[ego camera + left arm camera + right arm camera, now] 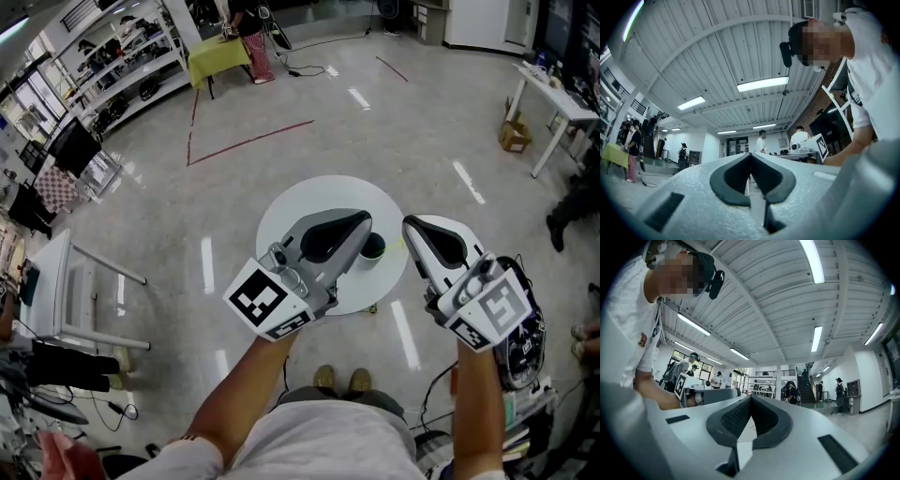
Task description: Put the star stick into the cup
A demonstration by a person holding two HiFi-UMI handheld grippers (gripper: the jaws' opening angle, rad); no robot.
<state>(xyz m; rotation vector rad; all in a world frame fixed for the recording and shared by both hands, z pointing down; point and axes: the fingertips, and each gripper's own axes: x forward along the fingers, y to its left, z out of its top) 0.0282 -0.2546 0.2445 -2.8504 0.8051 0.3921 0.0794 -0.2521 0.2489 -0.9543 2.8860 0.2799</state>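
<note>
A round white table [300, 211] stands below me. On it sits a dark cup [374, 248], partly hidden behind my left gripper [364, 221]. A thin yellow-green sliver [398, 246] lies on the table right of the cup; I cannot tell if it is the star stick. My right gripper [411, 225] hovers over the table's right edge. Both are held above the table with jaws closed together and nothing between them. The left gripper [750, 154] and the right gripper [750, 397] look up at the ceiling in their own views, which show neither cup nor stick.
Polished floor with red tape lines [248, 141] surrounds the table. A white bench [56, 281] stands at left, a white table [553, 98] and cardboard box [514, 136] at upper right, cables and gear [525, 347] at lower right. My shoes [342, 380] are by the table's foot.
</note>
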